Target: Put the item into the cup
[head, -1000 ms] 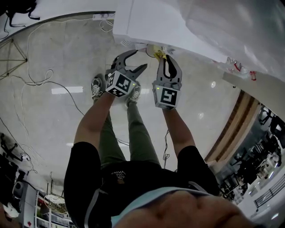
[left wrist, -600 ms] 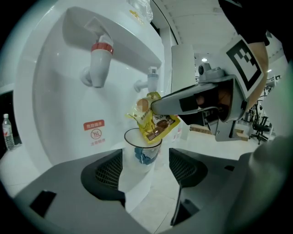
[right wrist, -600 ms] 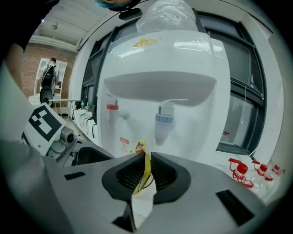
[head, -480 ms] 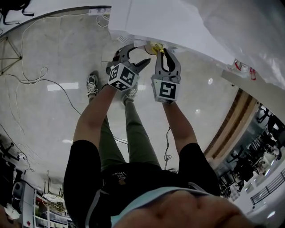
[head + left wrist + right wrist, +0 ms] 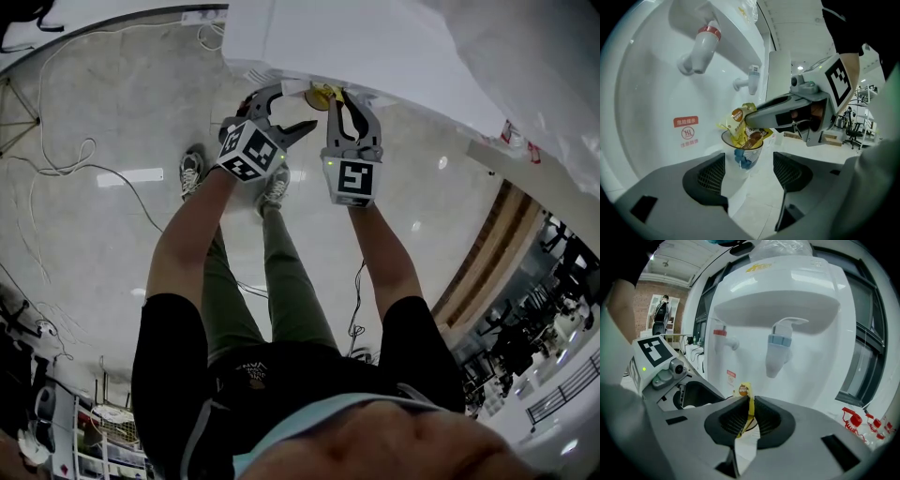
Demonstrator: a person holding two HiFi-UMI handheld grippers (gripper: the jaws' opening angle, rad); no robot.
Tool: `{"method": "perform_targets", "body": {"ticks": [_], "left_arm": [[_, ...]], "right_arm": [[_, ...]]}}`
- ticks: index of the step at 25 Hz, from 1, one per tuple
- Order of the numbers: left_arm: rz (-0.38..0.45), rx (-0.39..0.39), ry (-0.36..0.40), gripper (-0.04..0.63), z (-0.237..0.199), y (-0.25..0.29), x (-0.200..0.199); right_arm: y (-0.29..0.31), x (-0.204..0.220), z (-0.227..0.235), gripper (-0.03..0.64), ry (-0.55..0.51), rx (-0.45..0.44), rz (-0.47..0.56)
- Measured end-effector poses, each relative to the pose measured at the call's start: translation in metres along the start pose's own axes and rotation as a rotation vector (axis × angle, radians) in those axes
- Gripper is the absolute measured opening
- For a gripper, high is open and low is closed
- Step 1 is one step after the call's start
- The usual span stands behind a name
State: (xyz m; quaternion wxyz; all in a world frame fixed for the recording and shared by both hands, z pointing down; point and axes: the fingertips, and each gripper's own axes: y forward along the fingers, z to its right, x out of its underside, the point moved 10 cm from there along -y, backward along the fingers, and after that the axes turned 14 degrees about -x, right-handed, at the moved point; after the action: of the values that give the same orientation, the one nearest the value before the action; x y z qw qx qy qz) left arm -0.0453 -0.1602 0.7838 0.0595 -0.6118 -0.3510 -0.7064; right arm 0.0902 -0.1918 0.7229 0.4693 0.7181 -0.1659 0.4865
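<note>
A yellow sachet [image 5: 743, 126] hangs over a paper cup [image 5: 742, 158] with a blue print, its lower end inside the rim. The cup stands in the recess of a white water dispenser [image 5: 787, 310]. My right gripper [image 5: 749, 416] is shut on the yellow sachet [image 5: 746, 401], whose top pokes above the pads. In the left gripper view that gripper comes in from the right above the cup. My left gripper [image 5: 749, 171] stands wide open just in front of the cup, touching nothing. From the head view both grippers [image 5: 286, 108] [image 5: 349, 105] reach up to the dispenser, the sachet [image 5: 325, 95] between them.
Above the cup are a red-collared tap [image 5: 702, 44] and a blue one [image 5: 779, 350]. A red warning sticker [image 5: 686, 129] is on the dispenser's back wall. Cables [image 5: 66, 159] lie on the polished floor, and spare bottles [image 5: 857, 423] stand to the right.
Both grippers have moved up closer to the dispenser. The left gripper's jaws have spread a little wider. The right gripper keeps its hold on the sachet.
</note>
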Motion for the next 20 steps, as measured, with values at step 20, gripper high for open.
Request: {"method": "perform_targets", "body": {"ticks": [20], "left_arm": [[0.03,0.071,-0.047,0.321,-0.02,0.013,0.004]], "right_arm": [[0.032,0.016,0.008,0.063,-0.052,-0.092,-0.07]]}}
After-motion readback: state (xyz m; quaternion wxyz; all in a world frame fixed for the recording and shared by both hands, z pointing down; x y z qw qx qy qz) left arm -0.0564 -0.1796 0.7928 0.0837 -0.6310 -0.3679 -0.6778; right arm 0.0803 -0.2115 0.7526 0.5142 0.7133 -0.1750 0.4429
